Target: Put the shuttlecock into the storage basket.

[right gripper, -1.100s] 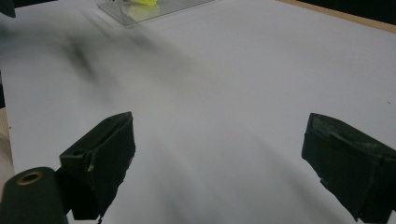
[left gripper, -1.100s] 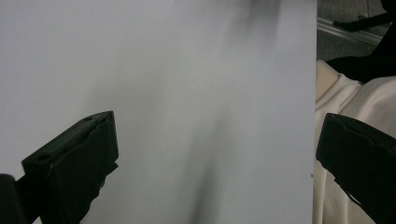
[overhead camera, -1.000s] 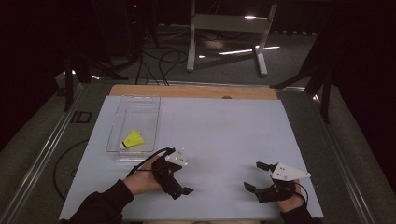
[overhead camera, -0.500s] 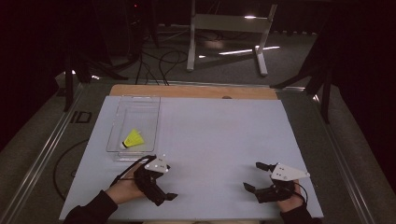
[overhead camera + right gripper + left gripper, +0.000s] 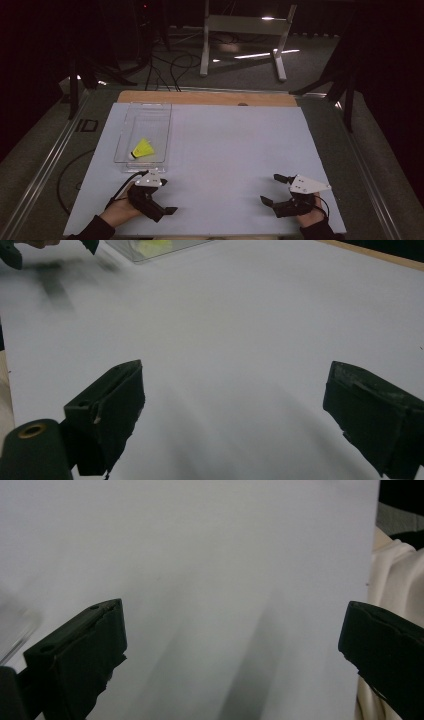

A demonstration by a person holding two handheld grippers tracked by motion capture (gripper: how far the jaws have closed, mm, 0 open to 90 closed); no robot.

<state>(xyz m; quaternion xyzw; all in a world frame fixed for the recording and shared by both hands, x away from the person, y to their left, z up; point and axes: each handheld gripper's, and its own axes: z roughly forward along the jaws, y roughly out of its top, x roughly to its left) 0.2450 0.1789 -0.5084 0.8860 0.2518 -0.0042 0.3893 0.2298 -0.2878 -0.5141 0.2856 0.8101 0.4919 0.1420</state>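
Yellow shuttlecock [image 5: 143,148] lies inside clear tray [image 5: 126,134] at left of frame; left gripper [image 5: 162,210] and right gripper [image 5: 274,189], both wide and empty at bottom edge, so placement looks complete.

Desk [image 5: 235,150]: evenly lit from above, pale and without glare. Surroundings: left dim; bright streaks are seen on the floor [image 5: 260,52] behind. Gripper views: soft shadows are smeared by motion blur; near tongs are rendered slightly unfocused.
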